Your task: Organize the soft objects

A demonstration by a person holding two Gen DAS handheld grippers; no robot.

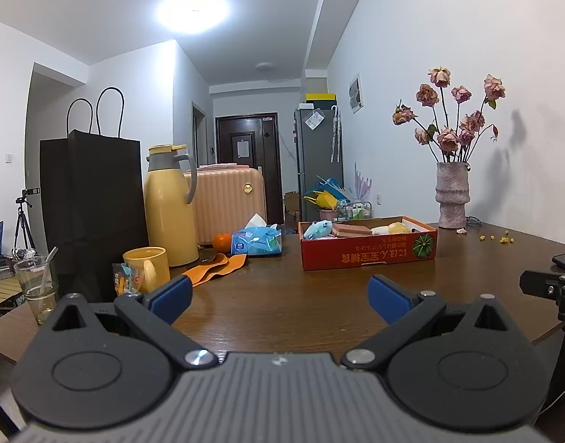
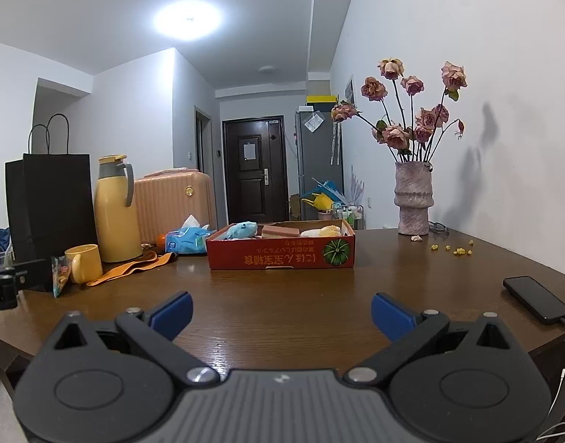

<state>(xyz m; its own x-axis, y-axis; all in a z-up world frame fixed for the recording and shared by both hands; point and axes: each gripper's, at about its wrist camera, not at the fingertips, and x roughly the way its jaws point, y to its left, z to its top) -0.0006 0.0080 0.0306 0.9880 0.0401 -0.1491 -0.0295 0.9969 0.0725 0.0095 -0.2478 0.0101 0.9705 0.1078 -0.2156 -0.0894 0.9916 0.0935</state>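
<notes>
A shallow red cardboard box (image 1: 367, 254) (image 2: 280, 254) sits on the brown table, far side of centre. In it lie a blue plush toy (image 1: 318, 229) (image 2: 241, 229), a brown-and-pink sponge block (image 1: 351, 229) (image 2: 280, 230) and a yellow-white soft toy (image 1: 393, 228) (image 2: 325, 231). My left gripper (image 1: 278, 299) hovers over the near table edge, open, with nothing between its blue pads. My right gripper (image 2: 281, 313) is likewise open and empty, a good way short of the box. An orange cloth strip (image 1: 216, 267) (image 2: 134, 265) lies on the table left of the box.
At the left stand a black paper bag (image 1: 92, 206), a yellow thermos (image 1: 170, 203), a yellow mug (image 1: 147, 267), a glass (image 1: 37, 288), a tissue pack (image 1: 256, 241) and an orange (image 1: 222, 241). A vase of dried roses (image 2: 413, 199) and a phone (image 2: 537, 299) are at the right.
</notes>
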